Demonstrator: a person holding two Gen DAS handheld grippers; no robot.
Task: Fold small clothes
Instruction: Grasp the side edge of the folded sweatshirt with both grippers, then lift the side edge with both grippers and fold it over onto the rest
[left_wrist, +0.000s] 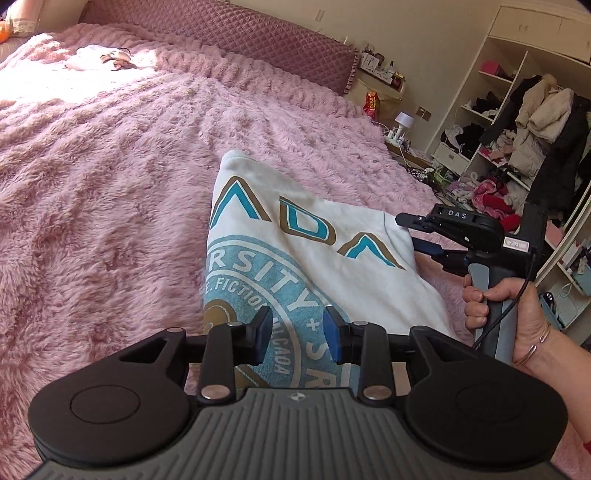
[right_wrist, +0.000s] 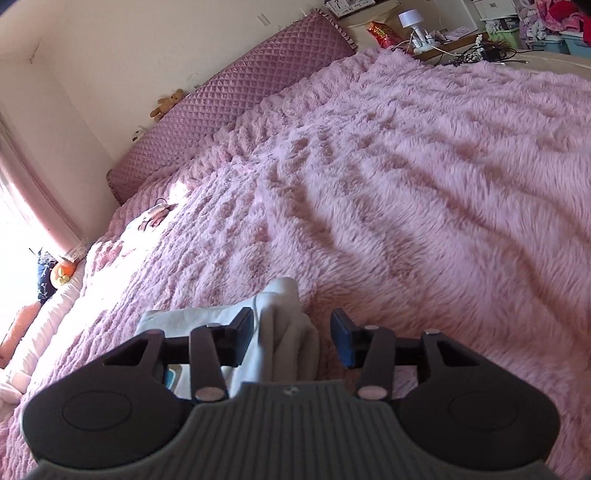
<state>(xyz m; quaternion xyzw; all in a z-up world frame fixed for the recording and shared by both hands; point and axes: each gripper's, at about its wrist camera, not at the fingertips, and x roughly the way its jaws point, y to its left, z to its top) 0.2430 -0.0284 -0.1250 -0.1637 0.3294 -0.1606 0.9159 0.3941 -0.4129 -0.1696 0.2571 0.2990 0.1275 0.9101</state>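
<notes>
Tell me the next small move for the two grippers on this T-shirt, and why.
Probably close both grippers on the cloth. The left gripper stands open over the printed T-shirt, and the right gripper stands open with a bunched edge between its pads, not pinched. The shirt lies rumpled on the pink blanket, not yet folded flat.

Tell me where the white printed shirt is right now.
The white printed shirt lies on the pink fluffy blanket, low and centre in the left wrist view, just ahead of the left gripper, with the right gripper at its right edge.

Black left hand-held gripper with blue pads, ribbed grey housing, right hand-held gripper marked DAS, grey handle, black cable, thin bangles on wrist
</notes>
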